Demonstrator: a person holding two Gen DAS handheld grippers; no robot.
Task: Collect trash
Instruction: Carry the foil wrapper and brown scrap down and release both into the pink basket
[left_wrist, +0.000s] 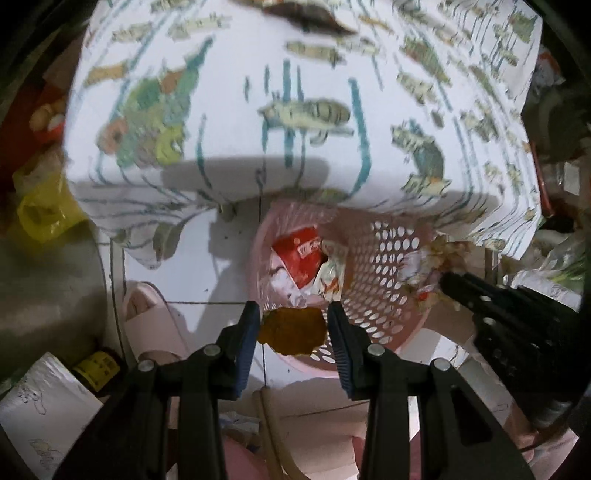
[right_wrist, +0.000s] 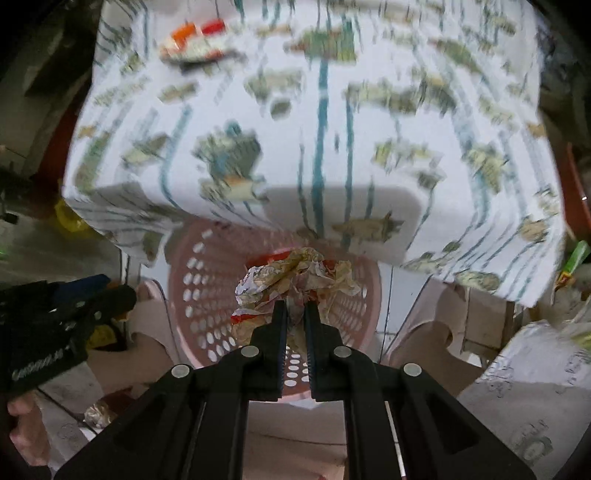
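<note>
A pink perforated basket stands on the floor under the table edge, with a red wrapper and other scraps inside. My left gripper is open above the basket's near rim, and a brown-orange scrap sits between its jaws, not clearly pinched. My right gripper is shut on a crumpled paper wrapper and holds it over the basket. That gripper and wrapper also show at the right of the left wrist view.
A table with a white patterned cloth overhangs the basket. More trash lies on it at the far side. Pink slippers and a yellow bag lie on the floor to the left.
</note>
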